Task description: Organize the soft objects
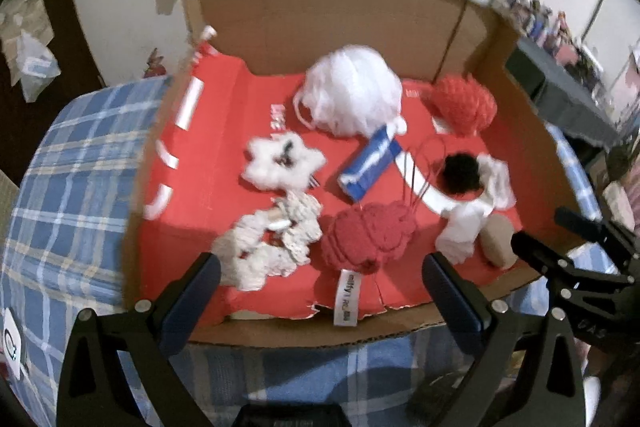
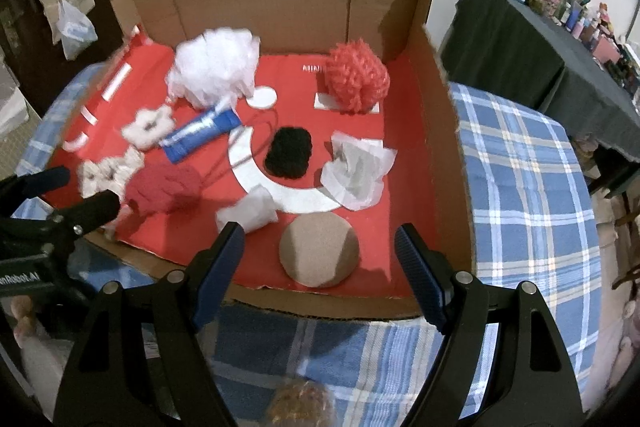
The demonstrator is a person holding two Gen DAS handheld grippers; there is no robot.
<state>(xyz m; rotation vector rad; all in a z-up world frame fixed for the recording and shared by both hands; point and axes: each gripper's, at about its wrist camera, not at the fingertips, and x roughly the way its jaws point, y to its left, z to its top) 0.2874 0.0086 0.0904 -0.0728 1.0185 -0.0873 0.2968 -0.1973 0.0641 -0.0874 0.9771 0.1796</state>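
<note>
- My left tongs (image 1: 320, 291) and right tongs (image 2: 320, 267) are both wide apart, holding nothing.
- The soft things lie in the cardboard box (image 2: 440, 155) with a red floor, on the blue checked bed (image 2: 520, 187).
- I count one white puff (image 2: 216, 67), one red puff (image 2: 356, 79), one black puff (image 2: 290, 153), one blue tube (image 2: 200, 137), one tan round pad (image 2: 318, 251).
- The box floor reads "MINI" (image 2: 310, 69); the rest is blurry.

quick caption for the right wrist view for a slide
Open right gripper hovering above a tan sponge in a red-lined cardboard box of soft items.
</note>
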